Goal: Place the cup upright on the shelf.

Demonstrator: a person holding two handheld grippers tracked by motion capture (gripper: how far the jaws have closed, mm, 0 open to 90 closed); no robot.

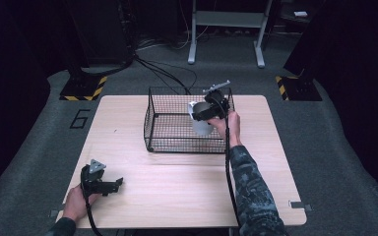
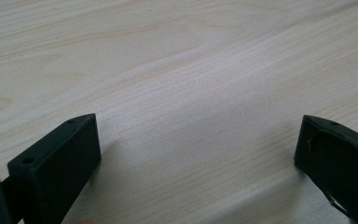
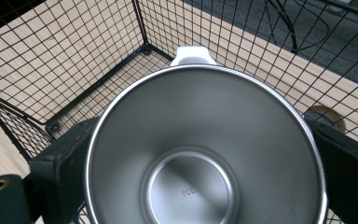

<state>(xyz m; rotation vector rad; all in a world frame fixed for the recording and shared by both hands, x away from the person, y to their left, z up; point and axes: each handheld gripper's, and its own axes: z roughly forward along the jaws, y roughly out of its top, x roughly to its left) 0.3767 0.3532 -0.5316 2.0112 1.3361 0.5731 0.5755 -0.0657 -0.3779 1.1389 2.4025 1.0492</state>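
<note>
Tabletop (image 1: 177, 182): bare wood, nothing left outside.
Wire basket (image 1: 172, 140): at 12 o'clock, otherwise empty.
Steel cup (image 1: 202, 125): inside basket, toward 3 o'clock, not yet released.
Right gripper (image 1: 200, 112): fingers clamp the cup; letting go remains.
Left gripper (image 1: 120, 182): 8 o'clock, fingers wide, idle.

We see the right gripper (image 1: 211, 109) w/ black body, grey three-cornered plate on top, black cable trailing; left gripper (image 1: 109, 185) same. Jaws are matte black blocks w/ small screw holes. Right sleeve (image 1: 250, 184) is dark camo-patterned; left cuff dark.
</note>
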